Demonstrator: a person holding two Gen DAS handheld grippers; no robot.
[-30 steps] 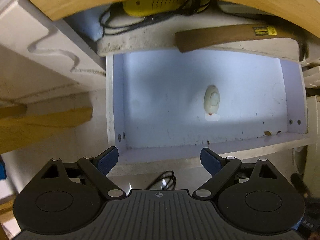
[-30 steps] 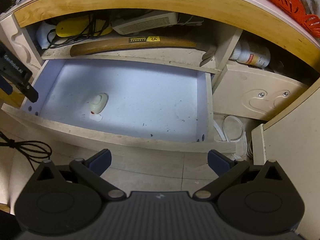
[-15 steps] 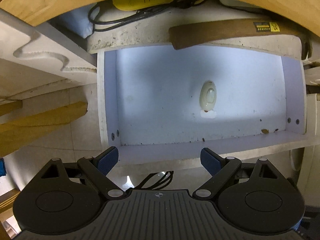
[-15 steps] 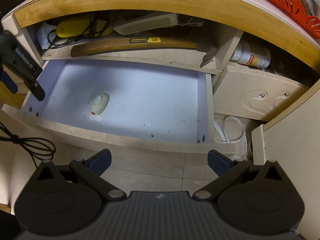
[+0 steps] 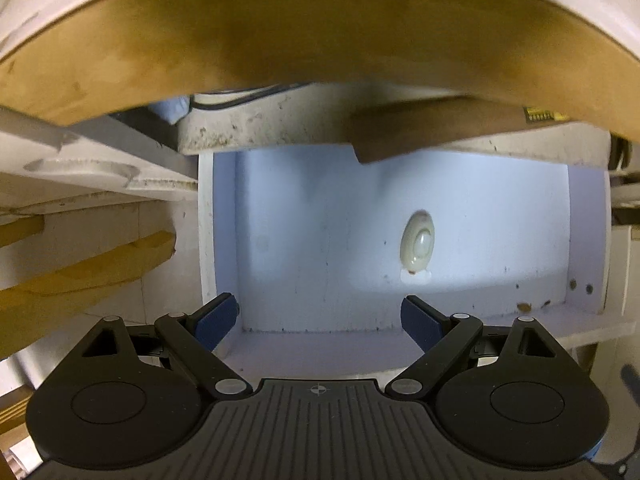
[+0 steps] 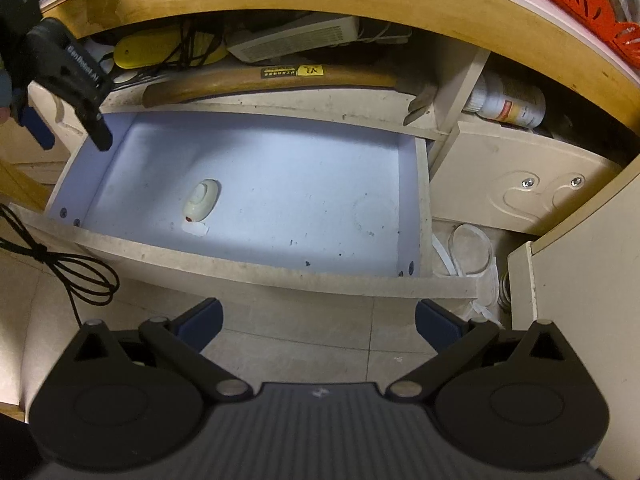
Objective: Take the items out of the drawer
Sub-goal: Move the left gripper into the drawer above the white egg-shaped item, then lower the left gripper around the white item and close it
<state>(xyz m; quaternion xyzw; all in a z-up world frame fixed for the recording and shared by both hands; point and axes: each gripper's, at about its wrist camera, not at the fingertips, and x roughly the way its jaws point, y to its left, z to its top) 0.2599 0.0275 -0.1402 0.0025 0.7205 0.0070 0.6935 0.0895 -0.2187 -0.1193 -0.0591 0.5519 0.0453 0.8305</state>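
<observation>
Only the right view is showing the yellow-labelled hammer (image 6: pixel 272 80) behind the drawer (image 6: pixel 248 256); both are showing the oval switch (image 5: pixel 417 246). Left hand-held gripper (image 5: pixel 320 316) and right hand-held gripper (image 6: pixel 318 318) are gaping wide, empty.

hammer (image 6: pixel 272 80) on shelf, white bottle (image 6: pixel 510 100), black cable (image 6: pixel 60 272)
</observation>
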